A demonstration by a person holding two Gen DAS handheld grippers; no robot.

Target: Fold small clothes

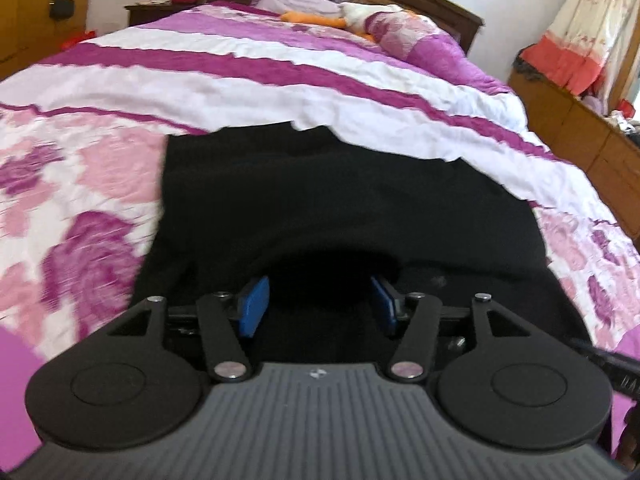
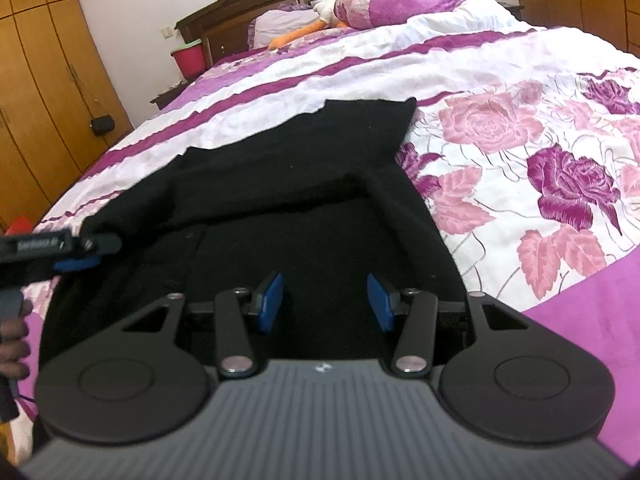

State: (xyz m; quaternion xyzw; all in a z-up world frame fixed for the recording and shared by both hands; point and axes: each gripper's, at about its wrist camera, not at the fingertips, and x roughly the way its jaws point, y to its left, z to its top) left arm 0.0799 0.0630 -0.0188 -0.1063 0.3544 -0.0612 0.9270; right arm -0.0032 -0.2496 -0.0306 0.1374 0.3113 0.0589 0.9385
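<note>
Purple and white floral bedding (image 2: 500, 80) covers the bed, and a black garment (image 2: 304, 184) lies spread across its near part, reaching right under both tools. The left gripper (image 1: 319, 304) tilts down over the garment's near edge, its blue pads (image 1: 252, 306) standing apart with only dark cloth below and nothing pinched between them. The right gripper (image 2: 325, 302) also slopes downward above the cloth, jaws half open and empty. From the right view, the left tool shows at the garment's left edge, a hand (image 2: 14, 344) gripping its handle. The garment looks soft and matte, with one layer folded over another, forming a ridge across its middle.
</note>
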